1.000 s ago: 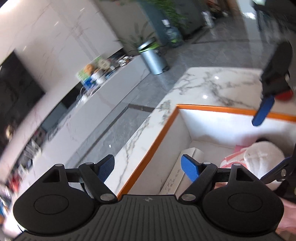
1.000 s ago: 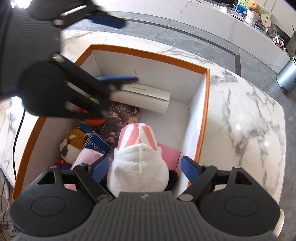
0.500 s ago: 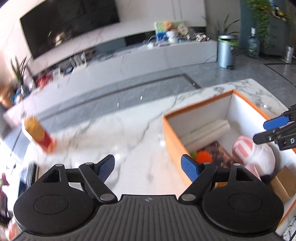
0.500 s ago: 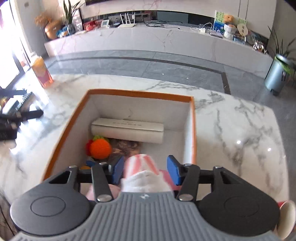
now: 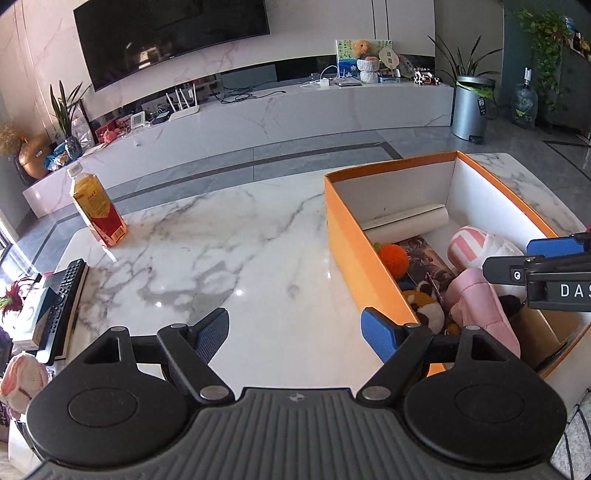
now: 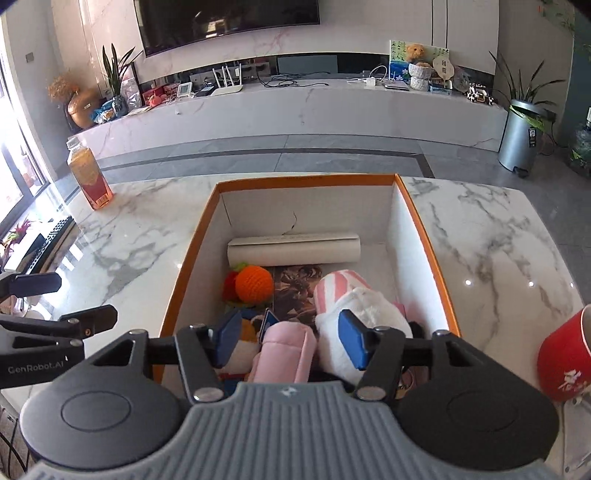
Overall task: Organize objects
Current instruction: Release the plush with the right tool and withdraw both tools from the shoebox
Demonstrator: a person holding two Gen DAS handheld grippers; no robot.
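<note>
Box (image 6: 421,236) holds the toys already, while the bottle (image 5: 98,212) stands far beyond and left of the left gripper (image 5: 295,332), its fingers spread and empty, nearer it than the right gripper (image 6: 288,341), whose jaws, just opening, hover apart over the box.

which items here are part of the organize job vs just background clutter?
Job:
- orange box
- paper roll
- crochet orange
- striped white plush
- pink plush
- drink bottle
- remote
- red mug

Likely background:
- TV
- bin
- router
</note>
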